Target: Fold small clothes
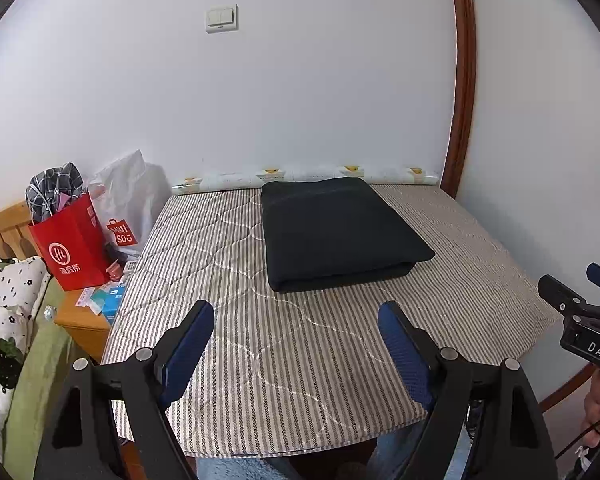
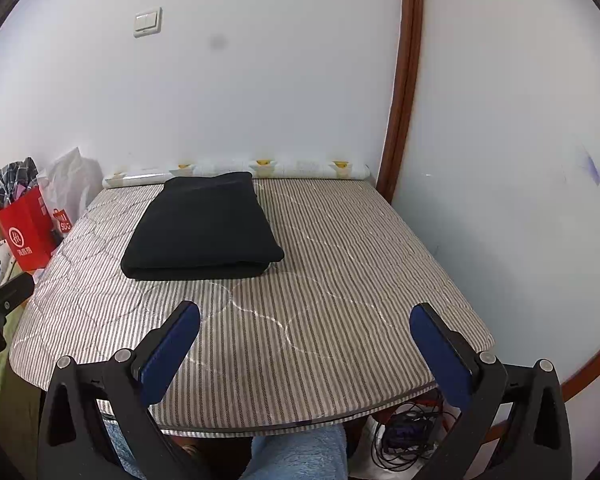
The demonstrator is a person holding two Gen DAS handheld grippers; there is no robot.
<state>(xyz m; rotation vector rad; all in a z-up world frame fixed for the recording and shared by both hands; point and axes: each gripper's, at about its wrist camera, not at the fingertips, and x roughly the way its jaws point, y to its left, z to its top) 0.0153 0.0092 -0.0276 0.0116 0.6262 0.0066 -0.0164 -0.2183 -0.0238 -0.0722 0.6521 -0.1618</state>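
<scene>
A black garment [image 1: 336, 232] lies folded into a flat rectangle at the far middle of the striped quilted table [image 1: 236, 344]. In the right wrist view the black garment [image 2: 204, 228] sits left of centre on the table [image 2: 340, 280]. My left gripper [image 1: 296, 320] hovers open over the near part of the table, well short of the garment, nothing between its blue pads. My right gripper [image 2: 306, 322] also stands open and empty above the near edge. The right gripper [image 1: 580, 304] shows at the right edge of the left wrist view, held by a hand [image 1: 598, 404].
A red paper bag [image 1: 74, 246] and a white plastic bag [image 1: 130, 196] stand left of the table on a wooden stand [image 1: 82, 320]. A patterned roll [image 1: 300, 176] lies along the wall behind. Cables [image 2: 408, 436] lie on the floor. Jeans-clad legs [image 2: 300, 456] are below the near edge.
</scene>
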